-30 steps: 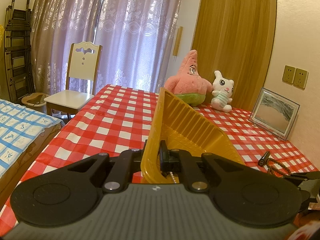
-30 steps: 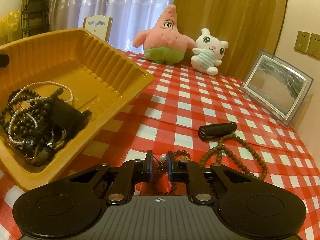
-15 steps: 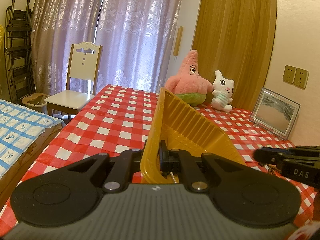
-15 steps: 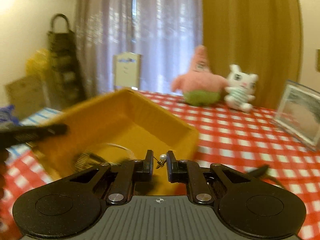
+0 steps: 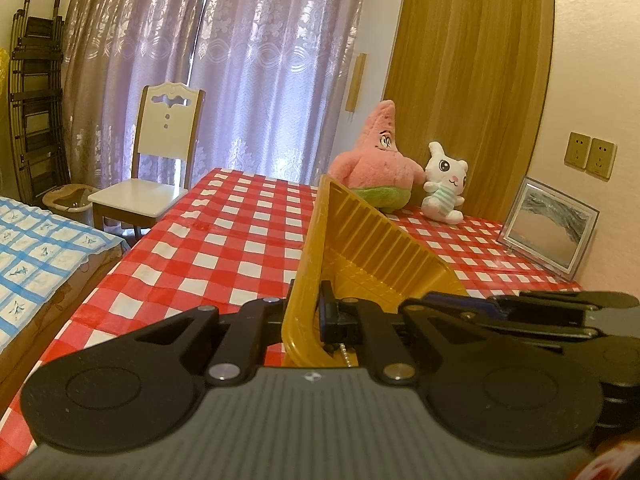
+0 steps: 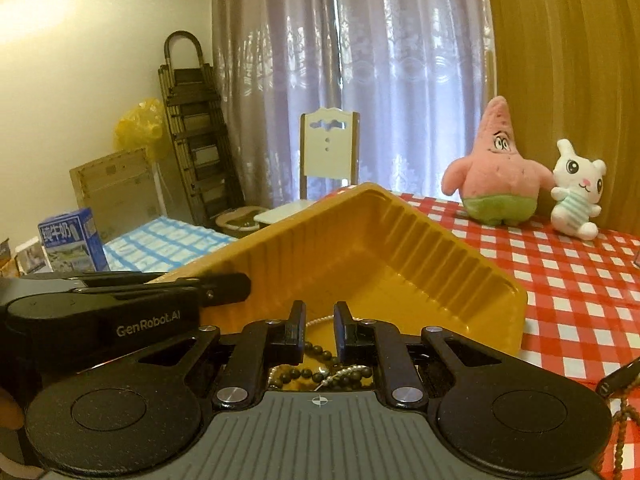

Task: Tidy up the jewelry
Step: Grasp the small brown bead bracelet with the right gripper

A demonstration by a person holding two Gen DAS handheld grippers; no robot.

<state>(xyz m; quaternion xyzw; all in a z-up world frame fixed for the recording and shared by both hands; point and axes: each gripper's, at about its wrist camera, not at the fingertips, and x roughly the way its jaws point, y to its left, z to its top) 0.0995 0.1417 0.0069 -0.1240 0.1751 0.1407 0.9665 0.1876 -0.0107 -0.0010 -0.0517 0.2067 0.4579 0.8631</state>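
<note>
My left gripper (image 5: pixel 310 312) is shut on the near wall of the yellow plastic tray (image 5: pixel 372 248) and holds it tilted on edge over the red checked table (image 5: pixel 224 232). In the right wrist view my right gripper (image 6: pixel 319 326) hangs over the tray (image 6: pixel 400 264) with its jaws slightly apart and nothing between them. Beaded bracelets and a pearl strand (image 6: pixel 320 372) lie in the tray just below its fingers. The left gripper's body (image 6: pixel 120 312) shows at the left of that view. A brown bead string (image 6: pixel 620 424) lies on the table at the right edge.
A pink starfish plush (image 5: pixel 376 172) and a white bunny plush (image 5: pixel 442 188) sit at the table's far end. A framed picture (image 5: pixel 550 228) leans on the right wall. A white chair (image 5: pixel 156 176) and a bed (image 5: pixel 36 248) stand to the left.
My right gripper swung from the table to over the tray and opened; the pearl earring it held is gone from its jaws. The left gripper and tray stayed put.
</note>
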